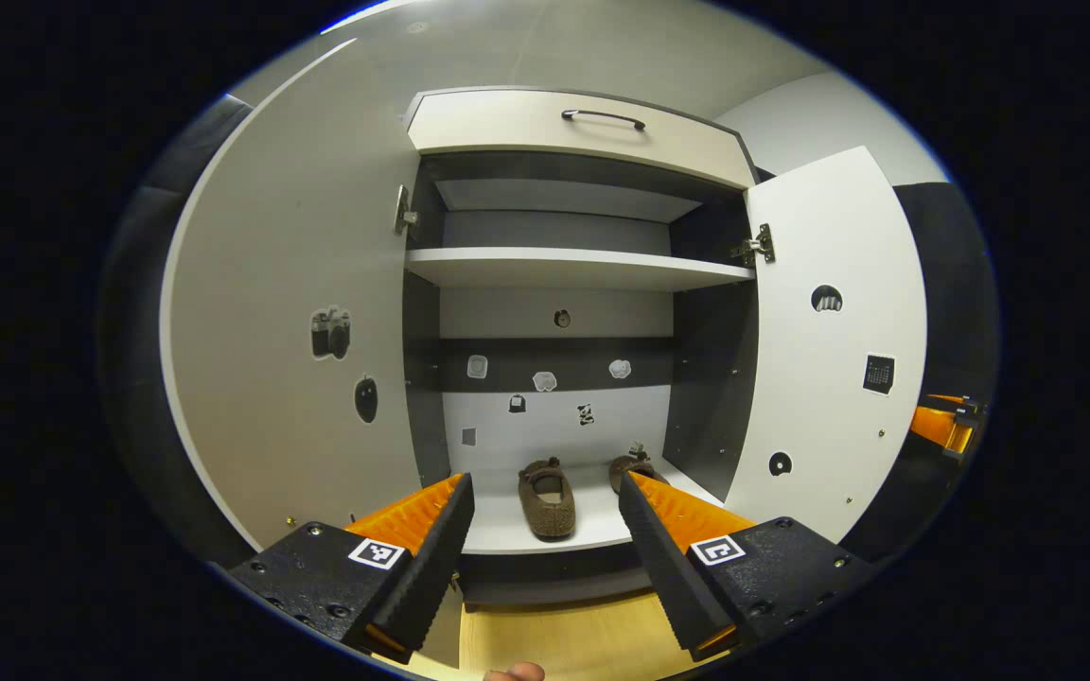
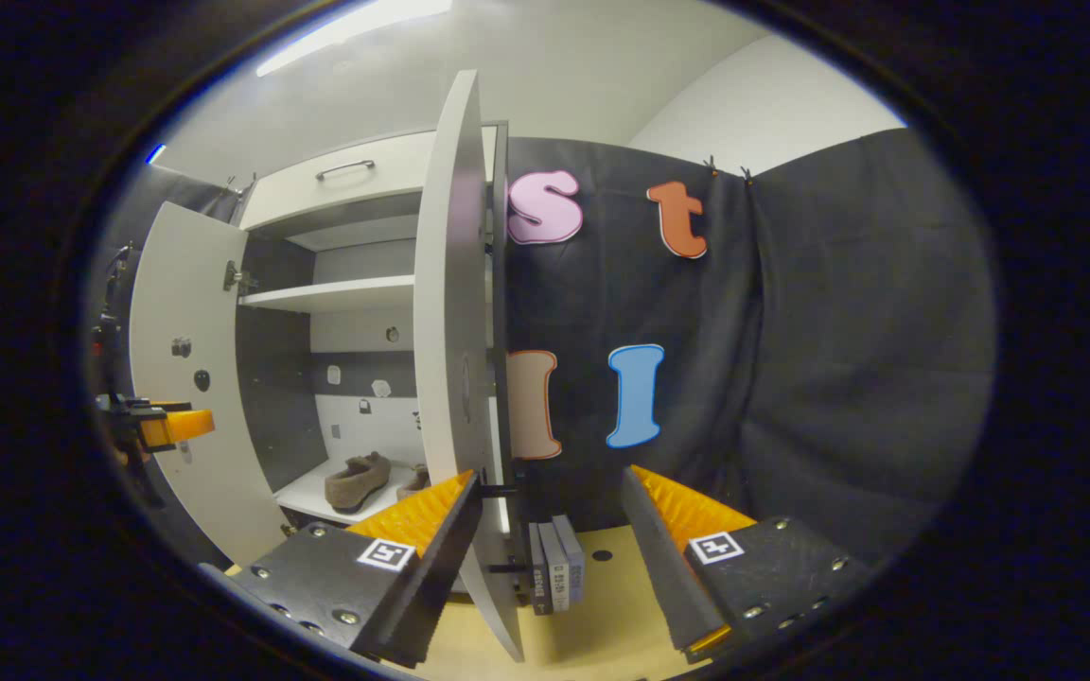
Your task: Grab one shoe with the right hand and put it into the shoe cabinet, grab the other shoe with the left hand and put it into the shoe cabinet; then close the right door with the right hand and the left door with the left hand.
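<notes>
Both fingers of our left gripper (image 1: 546, 530) stood wide apart and empty, pointed into the open shoe cabinet (image 1: 564, 270). Between them we saw one brown shoe (image 1: 547, 497) lying on the bottom shelf (image 1: 507, 530), toe toward us, with the second shoe (image 1: 635, 465) just beside it on the right, partly hidden behind our right-hand finger. The left door (image 1: 290, 312) and right door (image 1: 834, 359) were both swung wide, leaving clear room ahead. Our right gripper (image 2: 550, 530) was also spread wide, holding nothing; the right door's free edge (image 2: 450, 378) stood upright between its fingers, nearer the left one, though we could not tell whether it touched. Some small flat objects (image 2: 556, 572) stood low behind the door, too small to identify. Past the door both shoes showed on the shelf.
</notes>
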Available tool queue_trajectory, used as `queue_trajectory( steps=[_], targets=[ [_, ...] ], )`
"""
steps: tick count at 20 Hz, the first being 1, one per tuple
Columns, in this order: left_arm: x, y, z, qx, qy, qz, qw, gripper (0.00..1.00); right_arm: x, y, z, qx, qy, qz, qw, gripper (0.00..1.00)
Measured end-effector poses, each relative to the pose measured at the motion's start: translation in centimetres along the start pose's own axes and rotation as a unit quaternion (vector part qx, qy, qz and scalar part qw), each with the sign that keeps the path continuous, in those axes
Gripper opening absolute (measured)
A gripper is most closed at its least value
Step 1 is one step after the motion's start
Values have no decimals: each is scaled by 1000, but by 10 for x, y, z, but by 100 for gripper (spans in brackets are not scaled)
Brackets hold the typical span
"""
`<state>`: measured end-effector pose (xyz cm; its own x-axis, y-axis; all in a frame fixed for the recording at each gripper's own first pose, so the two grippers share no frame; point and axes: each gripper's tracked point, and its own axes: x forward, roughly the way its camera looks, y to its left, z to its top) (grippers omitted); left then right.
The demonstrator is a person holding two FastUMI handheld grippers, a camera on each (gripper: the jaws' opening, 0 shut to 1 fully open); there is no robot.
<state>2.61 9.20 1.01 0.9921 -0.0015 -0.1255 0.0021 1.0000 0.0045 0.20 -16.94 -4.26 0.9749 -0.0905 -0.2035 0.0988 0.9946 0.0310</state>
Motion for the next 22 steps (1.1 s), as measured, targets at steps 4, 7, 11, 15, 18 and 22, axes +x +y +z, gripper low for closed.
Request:
queue_trajectory(
  steps=[4, 7, 11, 15, 18, 22],
  targets=[
    [-15, 6, 11, 1, -11, 9, 1000, 95, -1, 17, -1, 0, 5, 35, 999, 90],
    [-28, 10, 17, -2, -19, 15, 1000, 95, 1, 47, -3, -2, 7, 67, 998, 85],
    [-44, 20, 20, -8, -23, 27, 999, 95, 8, 84, -5, -7, 14, 110, 994, 90],
    [-55, 37, 16, -9, -20, 49, 999, 95, 15, 123, -10, -6, 22, 153, 988, 90],
    [-65, 51, 14, -11, -18, 65, 998, 95, 24, 146, -11, -5, 23, 170, 985, 90],
    [-74, 63, 12, -14, -16, 82, 996, 95, 38, 167, -18, -13, 31, 184, 982, 90]
  ],
)
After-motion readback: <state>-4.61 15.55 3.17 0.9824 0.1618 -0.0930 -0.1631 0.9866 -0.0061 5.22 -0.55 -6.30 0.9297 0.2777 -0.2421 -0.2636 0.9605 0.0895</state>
